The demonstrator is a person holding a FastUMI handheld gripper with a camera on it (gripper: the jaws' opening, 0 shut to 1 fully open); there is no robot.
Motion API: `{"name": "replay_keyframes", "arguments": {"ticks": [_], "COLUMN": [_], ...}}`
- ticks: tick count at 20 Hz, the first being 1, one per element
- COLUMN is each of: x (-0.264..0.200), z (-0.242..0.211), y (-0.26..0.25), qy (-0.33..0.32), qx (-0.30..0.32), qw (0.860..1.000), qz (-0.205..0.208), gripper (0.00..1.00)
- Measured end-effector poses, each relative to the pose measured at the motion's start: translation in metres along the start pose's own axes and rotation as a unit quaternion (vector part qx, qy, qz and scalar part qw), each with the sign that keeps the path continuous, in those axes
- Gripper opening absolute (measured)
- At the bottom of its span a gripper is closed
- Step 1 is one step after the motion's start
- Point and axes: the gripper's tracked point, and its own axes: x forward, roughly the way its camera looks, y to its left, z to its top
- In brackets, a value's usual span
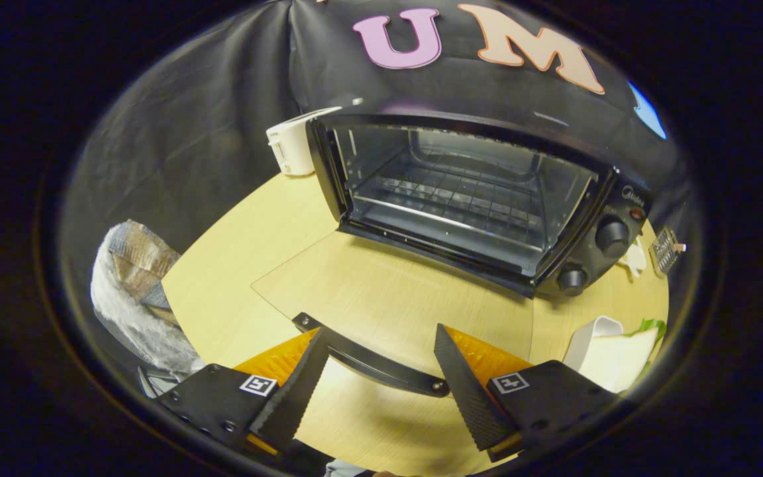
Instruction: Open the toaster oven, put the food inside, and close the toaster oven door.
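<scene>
Toaster oven (474,199) at upper centre, glass door (395,291) dropped flat. Gripper (381,371) spread wide, empty, astride door handle (371,361). Sandwich (620,358) lower right: probably soft, light, crushable; best pinched gently across crusts.

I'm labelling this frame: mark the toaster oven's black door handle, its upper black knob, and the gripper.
black door handle (371,361), gripper view, middle of bar
upper black knob (612,236), gripper view, its face
gripper (381,336), gripper view, midway between the open fingertips
</scene>
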Motion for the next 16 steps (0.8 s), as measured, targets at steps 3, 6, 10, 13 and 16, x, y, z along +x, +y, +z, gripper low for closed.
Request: {"name": "replay_keyframes", "arguments": {"ticks": [3, 6, 10, 13, 16], "x": [0.013, 0.015, 0.007, -0.01, -0.036], "z": [-0.019, -0.016, -0.01, 0.006, 0.037], "y": [-0.007, -0.011, -0.012, -0.024, -0.052], "qy": [0.023, 0.01, -0.006, -0.045, -0.1], "qx": [0.006, -0.007, 0.001, 0.02, 0.04], "qw": [1.0, 1.0, 1.0, 0.999, 0.994], "qz": [-0.006, -0.008, 0.009, 0.005, -0.018], "gripper": [0.99, 0.96, 0.95, 0.95, 0.95]}}
